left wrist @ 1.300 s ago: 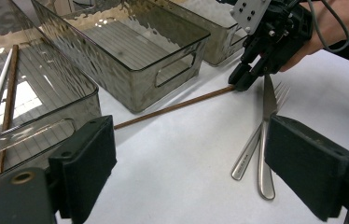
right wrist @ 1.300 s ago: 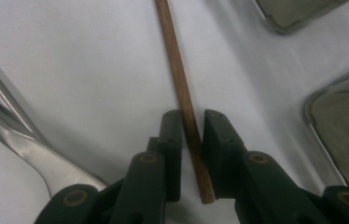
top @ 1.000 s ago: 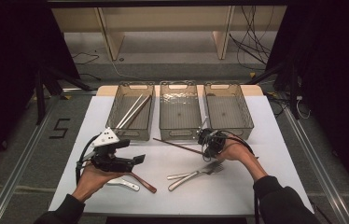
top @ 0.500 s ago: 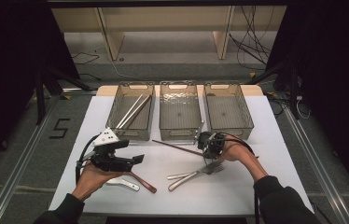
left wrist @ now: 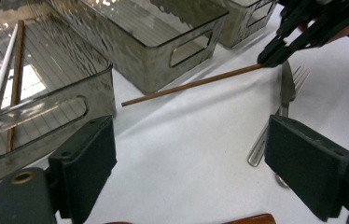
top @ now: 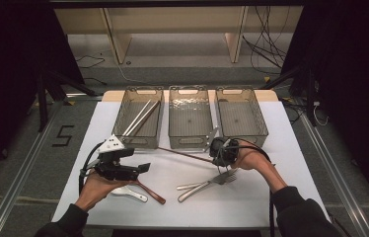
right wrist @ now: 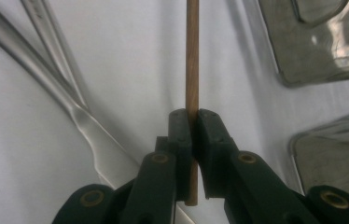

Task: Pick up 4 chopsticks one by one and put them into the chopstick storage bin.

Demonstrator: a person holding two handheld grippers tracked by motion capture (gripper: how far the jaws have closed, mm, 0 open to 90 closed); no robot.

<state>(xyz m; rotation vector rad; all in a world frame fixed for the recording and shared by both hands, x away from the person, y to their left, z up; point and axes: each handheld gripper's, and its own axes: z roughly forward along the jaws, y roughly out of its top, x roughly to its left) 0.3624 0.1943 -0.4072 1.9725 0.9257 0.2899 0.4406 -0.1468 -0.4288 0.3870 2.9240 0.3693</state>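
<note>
Wooden spoon handle [top: 150, 191] lies by the wide-open, empty left gripper [top: 140, 168], while rightward the right gripper [top: 217, 150] pinches one end of the brown chopstick [top: 185, 154] on the desk [top: 251, 207], so lifting could let it swivel or slip.

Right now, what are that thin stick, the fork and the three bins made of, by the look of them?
The stick looks like wood: matte brown with faint grain, probably a chopstick. It is pinched in the right tool. The fork seems to be metal, likely steel, from its bright grey shine. The bins appear to be smoky clear plastic: you see through their rippled walls.
</note>
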